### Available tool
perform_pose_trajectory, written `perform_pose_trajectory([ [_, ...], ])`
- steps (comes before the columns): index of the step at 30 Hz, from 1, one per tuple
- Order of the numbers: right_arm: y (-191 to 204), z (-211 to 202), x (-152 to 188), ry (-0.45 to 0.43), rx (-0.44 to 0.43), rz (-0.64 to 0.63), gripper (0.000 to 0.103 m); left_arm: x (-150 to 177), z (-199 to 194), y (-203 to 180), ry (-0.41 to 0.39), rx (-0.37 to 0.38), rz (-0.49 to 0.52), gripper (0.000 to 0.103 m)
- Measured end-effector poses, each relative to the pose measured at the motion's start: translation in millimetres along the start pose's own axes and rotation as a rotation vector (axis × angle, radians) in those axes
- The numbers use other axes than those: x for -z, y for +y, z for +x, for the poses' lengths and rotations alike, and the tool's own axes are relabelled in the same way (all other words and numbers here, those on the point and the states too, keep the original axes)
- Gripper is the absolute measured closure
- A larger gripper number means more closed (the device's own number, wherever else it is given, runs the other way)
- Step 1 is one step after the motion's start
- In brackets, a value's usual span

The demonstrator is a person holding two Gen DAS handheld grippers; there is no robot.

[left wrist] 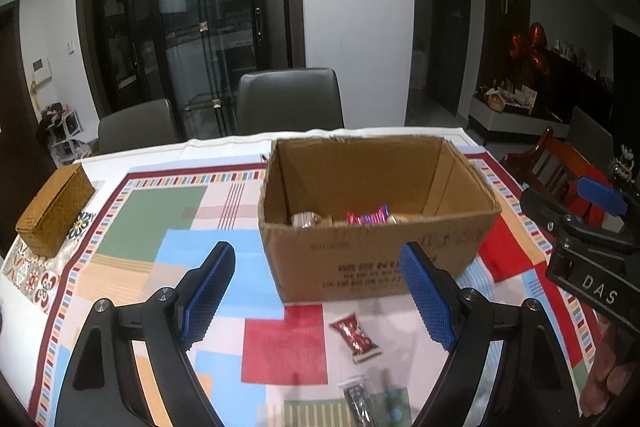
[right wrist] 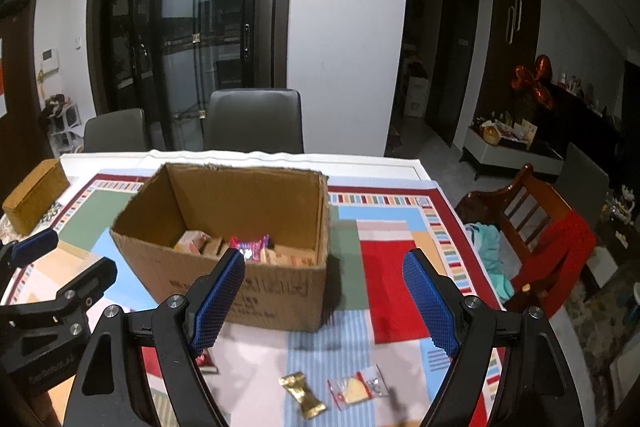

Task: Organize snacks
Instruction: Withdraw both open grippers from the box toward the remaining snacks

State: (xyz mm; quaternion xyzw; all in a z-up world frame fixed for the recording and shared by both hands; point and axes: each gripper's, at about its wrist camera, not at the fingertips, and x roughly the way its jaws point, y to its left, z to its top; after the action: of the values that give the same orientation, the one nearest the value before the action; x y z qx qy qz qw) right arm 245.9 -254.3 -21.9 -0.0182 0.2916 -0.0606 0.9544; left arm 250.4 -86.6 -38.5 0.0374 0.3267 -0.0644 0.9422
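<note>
**Loose snacks in front of an open box, both grippers empty**

The cardboard box (left wrist: 372, 215) stands open on the tabletop (left wrist: 172, 211), with a pink wrapper (left wrist: 368, 217) and some tan packs showing above its near wall; the rest of its contents is hidden. Dark print runs along the box front, too smeared to read.

On the cloth before the box lie a red packet (left wrist: 355, 337) and a dark packet (left wrist: 358, 401), the latter blurred and cut by the frame edge. In the right wrist view a gold-wrapped sweet (right wrist: 303, 395) and a clear packet (right wrist: 357, 387) lie side by side, while a red scrap is mostly hidden behind a finger.

The left gripper (left wrist: 318, 291) holds its fingers wide apart with nothing between them. The right gripper (right wrist: 324, 301) is likewise spread and empty; its body reads "DAS" in the left view.

A woven box (left wrist: 54, 211) sits at the table's left edge.
</note>
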Motion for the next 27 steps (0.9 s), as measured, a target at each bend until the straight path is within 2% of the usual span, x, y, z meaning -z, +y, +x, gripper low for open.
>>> perform_pose_trajectory([
  [13, -0.7, 4.3, 34.8, 0.064, -0.007, -0.031, 0.021, 35.8, 1.2, -4.5, 0.056, -0.001, -0.015, 0.019],
  [27, 7.7, 16.6, 74.0, 0.127, -0.042, -0.093, 0.021, 75.0, 5.6, -3.8, 0.091, -0.034, -0.058, 0.019],
])
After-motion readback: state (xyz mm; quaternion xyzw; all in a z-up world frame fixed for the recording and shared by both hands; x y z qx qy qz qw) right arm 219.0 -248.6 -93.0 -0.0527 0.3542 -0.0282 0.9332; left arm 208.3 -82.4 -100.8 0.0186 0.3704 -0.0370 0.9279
